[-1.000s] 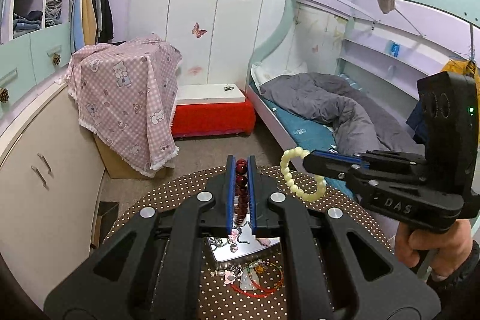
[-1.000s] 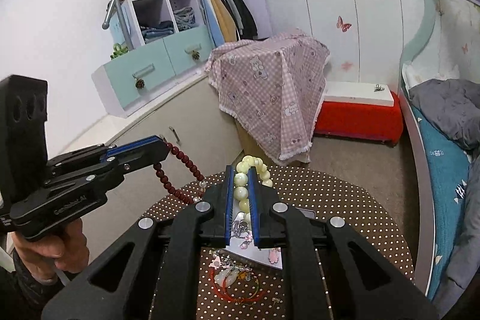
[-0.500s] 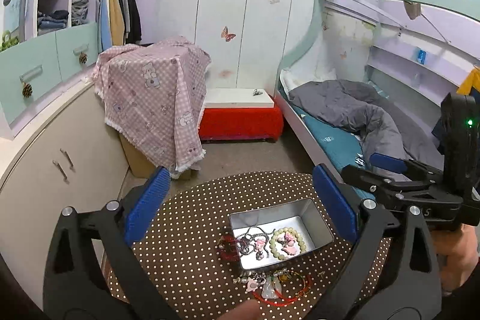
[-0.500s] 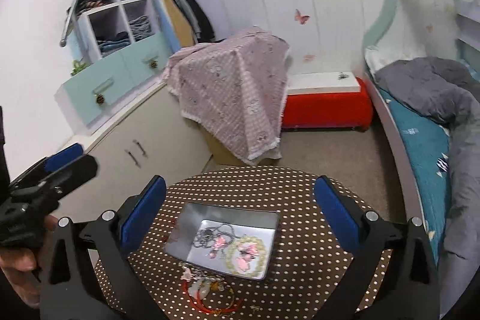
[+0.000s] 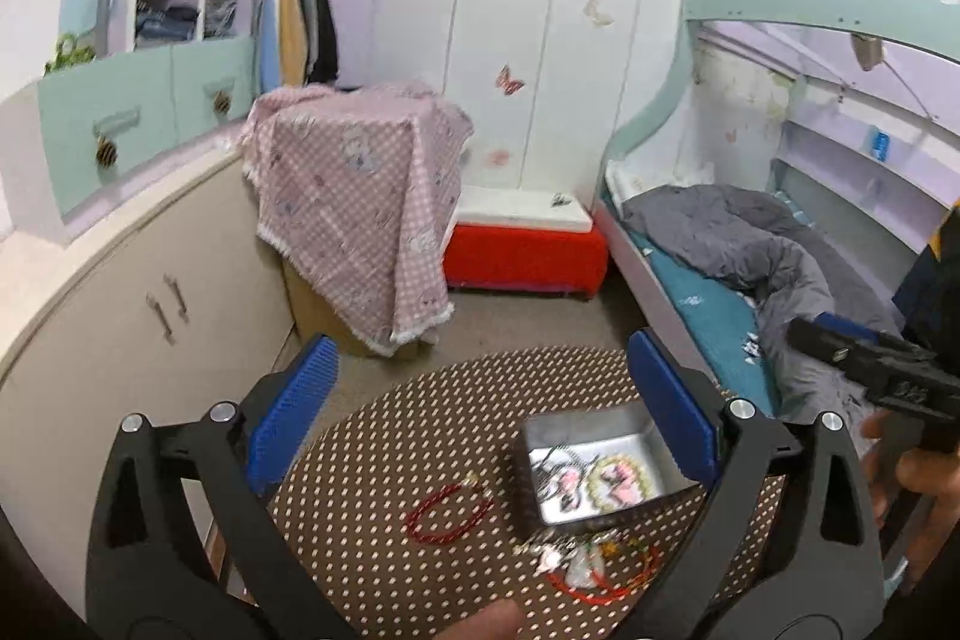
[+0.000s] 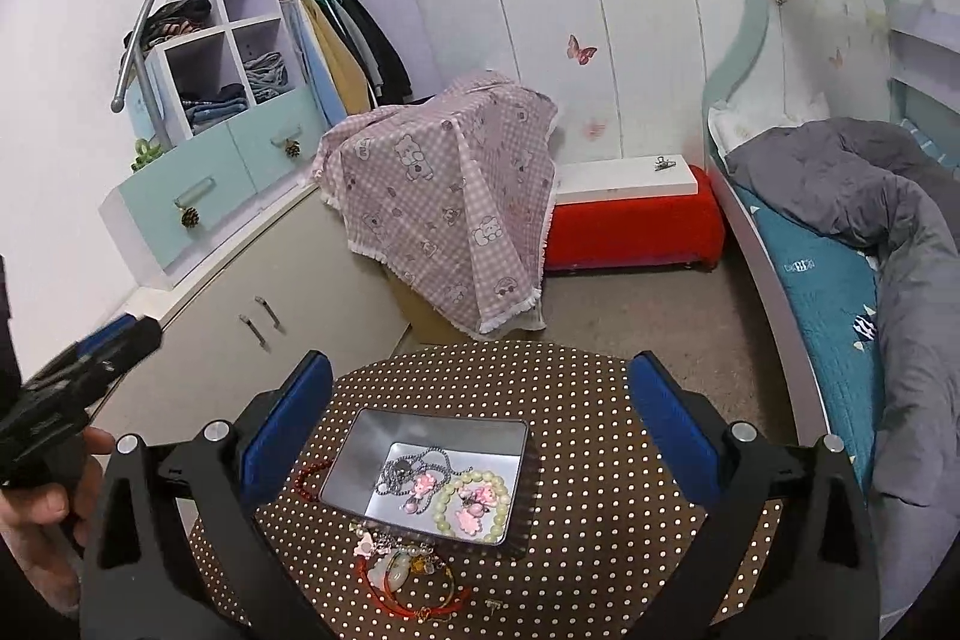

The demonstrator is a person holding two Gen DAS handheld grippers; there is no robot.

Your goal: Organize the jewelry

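A silver tin box stands on the round dotted table. In it lie a pale green bead bracelet, a silver chain and pink charms. The box also shows in the left wrist view. A dark red bead bracelet lies on the table left of the box. A red cord bracelet with charms lies in front of the box. My left gripper is open and empty above the table. My right gripper is open and empty above the box.
A pink checked cloth covers a cardboard box beyond the table. A red bench stands by the wall. A bunk bed with a grey duvet is on the right. Low beige cabinets run along the left.
Both grippers opened and let go of their bracelets. The pale green one now lies in the box, the dark red one on the table left of it. The left gripper swung left.
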